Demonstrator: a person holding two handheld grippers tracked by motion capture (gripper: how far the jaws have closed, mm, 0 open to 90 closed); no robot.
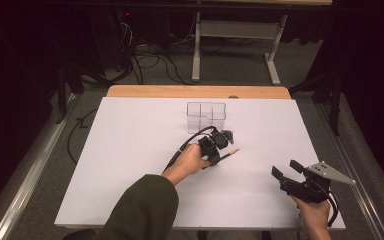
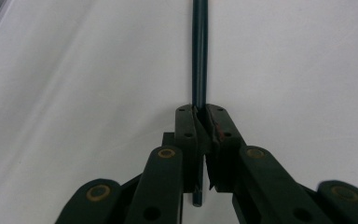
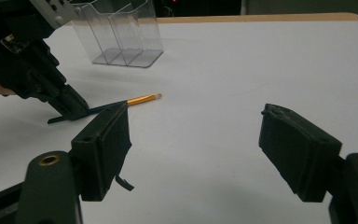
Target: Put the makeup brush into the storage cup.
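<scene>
Fingertips (image 2: 213, 128) of our left gripper (image 1: 219, 150) are clenched on the dark pencil (image 2: 199, 56), which lies on the white table (image 1: 130, 150) just at 5 o'clock of the clear organizer (image 1: 206, 117). Our right gripper (image 3: 193, 154) waits with jaws spread, holding nothing. We judge the pickup is in hand; next we should lift the pencil and tip it upright toward the organizer at 11 o'clock.

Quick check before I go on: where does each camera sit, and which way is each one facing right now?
High view: above the near edge, facing forward and down on the table; a sleeve, both hands.
Left gripper view: on the left gripper, looking along jaws shut on the pencil.
Right gripper view: on the right gripper, jaws open, facing the clear holder.
Shared: high and right gripper views show pencil, holder and left gripper.
</scene>
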